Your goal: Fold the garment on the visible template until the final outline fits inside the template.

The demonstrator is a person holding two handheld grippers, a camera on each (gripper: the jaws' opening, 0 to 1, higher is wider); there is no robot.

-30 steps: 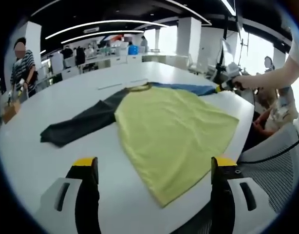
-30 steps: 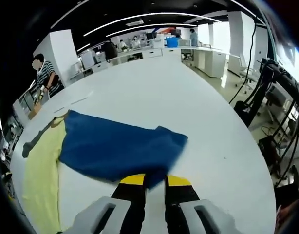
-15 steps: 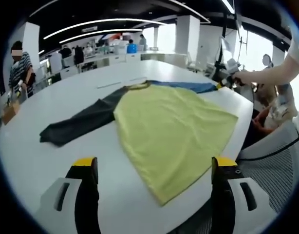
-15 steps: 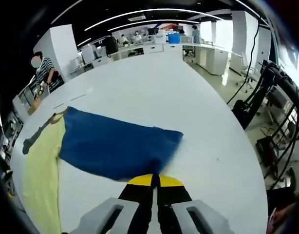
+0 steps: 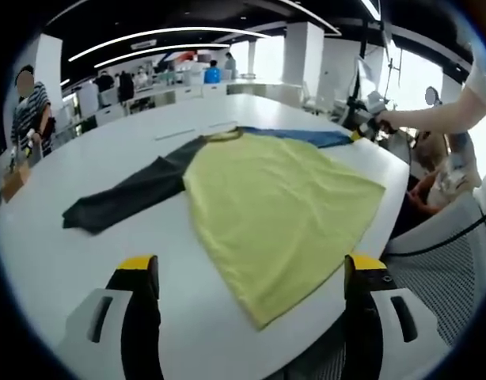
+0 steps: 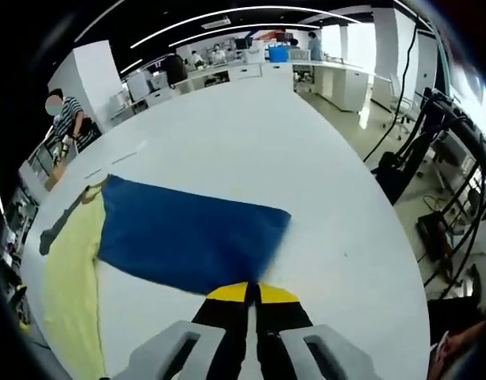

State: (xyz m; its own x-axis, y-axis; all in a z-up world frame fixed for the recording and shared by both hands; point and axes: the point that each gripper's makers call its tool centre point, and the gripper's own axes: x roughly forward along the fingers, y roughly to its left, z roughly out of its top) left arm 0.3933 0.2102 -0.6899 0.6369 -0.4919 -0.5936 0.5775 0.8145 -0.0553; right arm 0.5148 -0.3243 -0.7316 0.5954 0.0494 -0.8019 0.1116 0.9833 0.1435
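Right gripper clamped on blue sleeve cuff, sleeve stretching leftward toward yellow body; left gripper agape, hovering off hem, farther away.

Left gripper: 2 black jaws, yellow tips, white housings. Right gripper: same colours.

The left gripper is held level with its jaws spread wide and nothing between them. The right gripper has its jaws pressed together, pinching the blue sleeve edge at their tips.
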